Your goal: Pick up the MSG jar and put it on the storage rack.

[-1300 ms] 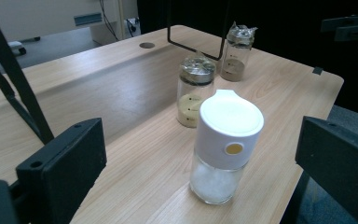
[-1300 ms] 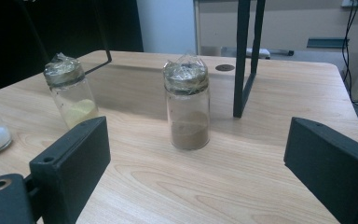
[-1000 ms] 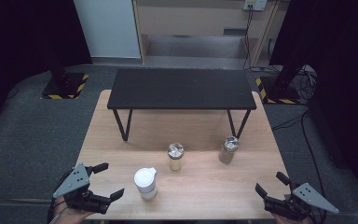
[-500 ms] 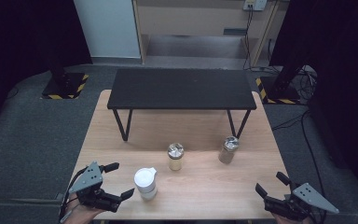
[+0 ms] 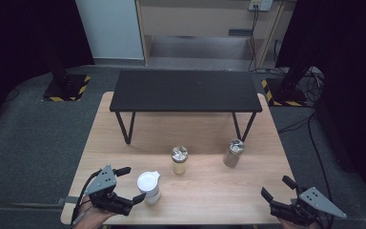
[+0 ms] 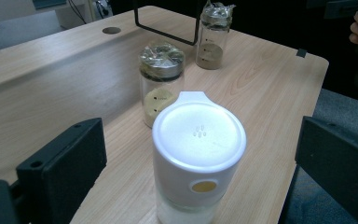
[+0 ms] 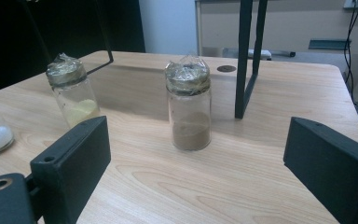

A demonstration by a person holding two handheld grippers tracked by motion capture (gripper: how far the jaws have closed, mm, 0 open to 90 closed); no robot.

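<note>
A white-lidded jar point(image 5: 149, 187) of white grains stands near the wooden table's front left. My left gripper point(image 5: 131, 184) is open, one jaw on each side of that jar point(image 6: 198, 154), and neither jaw visibly touches it. Behind it stands a foil-capped jar of yellow powder point(image 5: 179, 160) point(image 6: 161, 81), and farther right a foil-capped jar of brown powder point(image 5: 233, 152) point(image 6: 213, 35). My right gripper point(image 5: 276, 187) is open at the front right edge with nothing between its jaws. It faces the brown jar point(image 7: 189, 107), with the yellow jar point(image 7: 72, 95) to that jar's left.
A low black bench point(image 5: 186, 90) on thin metal legs stands across the back of the wooden table point(image 5: 209, 195). Its leg point(image 7: 244, 60) rises just right of the brown jar. Dark floor surrounds the table.
My left gripper has moved right and forward along the front edge, until its open jaws flank the white-lidded jar. The right gripper and the jars have stayed put.
</note>
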